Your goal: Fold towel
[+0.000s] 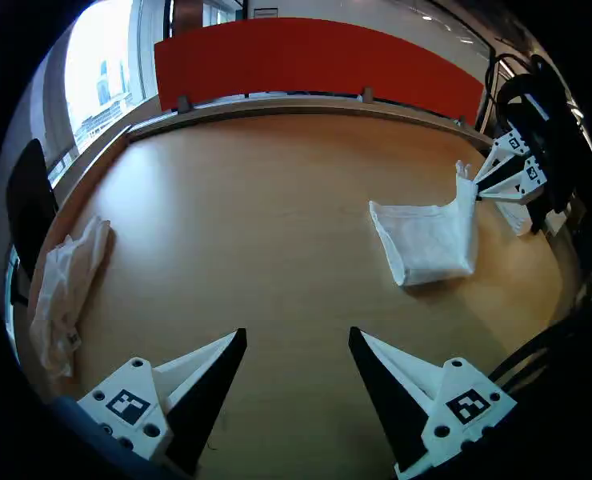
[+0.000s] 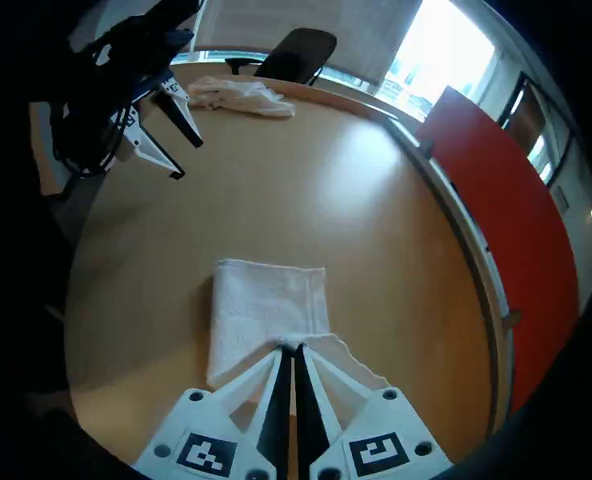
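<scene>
Currently the folded white terry towel lies flat on the light wooden table, well in from the long edge that carries the red partition panel. The right gripper has its two fingers pressed nearly together on one corner of the towel. In the left gripper view that corner stands up off the tabletop in a small peak, while the rest of the cloth rests on the wood. The left gripper is released, its black-lined fingers spread wide with bare table between them. It grasps nothing and is well apart from the towel. A crumpled white cloth sits in a loose heap at the table's far side edge, away from both grippers. A black office chair stands just beyond that edge, with bright windows behind it.
</scene>
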